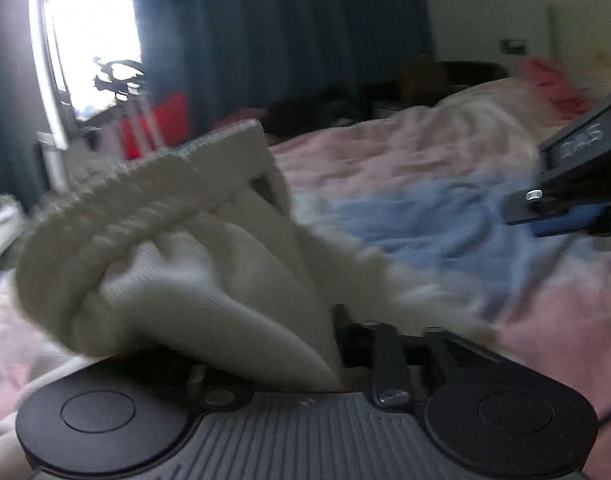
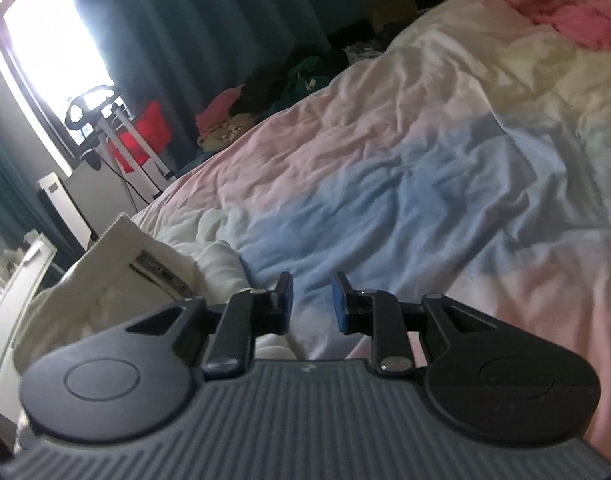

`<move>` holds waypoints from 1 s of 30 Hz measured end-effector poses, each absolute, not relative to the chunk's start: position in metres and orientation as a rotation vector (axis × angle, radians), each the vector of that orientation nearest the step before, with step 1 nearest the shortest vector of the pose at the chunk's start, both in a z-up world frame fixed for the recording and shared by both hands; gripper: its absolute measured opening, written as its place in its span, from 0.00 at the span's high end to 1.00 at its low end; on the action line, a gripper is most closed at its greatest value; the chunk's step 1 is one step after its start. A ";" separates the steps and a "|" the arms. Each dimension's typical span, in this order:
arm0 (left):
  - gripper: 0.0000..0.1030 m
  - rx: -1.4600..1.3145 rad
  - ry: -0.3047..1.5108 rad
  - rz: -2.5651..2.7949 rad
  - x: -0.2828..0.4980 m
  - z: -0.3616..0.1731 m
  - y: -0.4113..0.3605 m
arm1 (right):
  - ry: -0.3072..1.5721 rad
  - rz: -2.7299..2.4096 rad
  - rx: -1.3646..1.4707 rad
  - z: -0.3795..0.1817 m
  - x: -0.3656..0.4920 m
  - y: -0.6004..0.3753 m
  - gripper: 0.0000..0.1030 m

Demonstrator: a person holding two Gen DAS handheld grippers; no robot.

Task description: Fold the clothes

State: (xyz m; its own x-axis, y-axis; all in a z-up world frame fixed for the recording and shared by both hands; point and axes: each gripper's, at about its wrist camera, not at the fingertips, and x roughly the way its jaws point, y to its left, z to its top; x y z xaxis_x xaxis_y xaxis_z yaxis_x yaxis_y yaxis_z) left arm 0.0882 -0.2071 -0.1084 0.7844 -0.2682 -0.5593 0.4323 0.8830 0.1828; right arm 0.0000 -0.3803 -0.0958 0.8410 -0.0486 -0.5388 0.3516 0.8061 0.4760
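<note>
The left gripper (image 1: 305, 340) is buried in a bunched white ribbed knit garment (image 1: 177, 264); its fingers are hidden, so whether they clamp the cloth I cannot tell. The right gripper (image 2: 311, 302) hovers empty, fingers apart, over the pink-and-blue rumpled duvet (image 2: 405, 184). The garment is still crumpled, not folded flat. Beyond, a dark heap of clothes (image 2: 289, 80) awaits folding.

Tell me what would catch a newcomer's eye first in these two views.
The white ribbed garment fills the left wrist view, bunched over the left gripper. Behind it spreads the rumpled pink and blue duvet, with the right gripper open and empty above it. A bright window glares at upper left.
</note>
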 end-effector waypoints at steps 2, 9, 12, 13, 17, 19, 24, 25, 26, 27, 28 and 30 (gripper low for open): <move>0.37 0.262 0.596 -0.471 0.089 -0.101 -0.197 | 0.529 -0.207 0.612 -0.096 0.001 -0.380 0.75; 0.19 0.222 0.659 -0.534 0.043 -0.083 -0.143 | 0.522 -0.140 0.599 -0.093 0.004 -0.368 0.76; 0.18 0.201 0.670 -0.533 0.016 -0.070 -0.110 | 0.504 -0.116 0.584 -0.089 0.000 -0.362 0.75; 0.18 0.198 0.670 -0.526 0.003 -0.063 -0.098 | 0.498 -0.107 0.579 -0.088 -0.001 -0.360 0.75; 0.15 0.191 0.609 -0.458 -0.020 -0.048 -0.059 | 0.423 -0.027 0.526 -0.077 -0.010 -0.346 0.73; 0.14 0.186 0.567 -0.390 -0.030 -0.044 -0.040 | 0.390 0.030 0.485 -0.072 -0.013 -0.336 0.55; 0.13 0.100 0.526 -0.263 -0.038 -0.034 0.008 | 0.311 0.155 0.338 -0.062 -0.020 -0.302 0.16; 0.13 0.088 0.520 -0.241 -0.038 -0.032 0.015 | 0.304 0.189 0.301 -0.061 -0.021 -0.294 0.16; 0.13 0.083 0.512 -0.224 -0.037 -0.030 0.020 | 0.297 0.224 0.264 -0.060 -0.023 -0.285 0.17; 0.13 0.077 0.504 -0.206 -0.036 -0.029 0.025 | 0.289 0.260 0.227 -0.059 -0.024 -0.277 0.17; 0.13 0.071 0.496 -0.189 -0.035 -0.028 0.029 | 0.282 0.295 0.189 -0.058 -0.025 -0.268 0.17; 0.13 0.061 0.489 -0.161 -0.032 -0.027 0.038 | 0.290 0.341 0.129 -0.059 -0.023 -0.252 0.17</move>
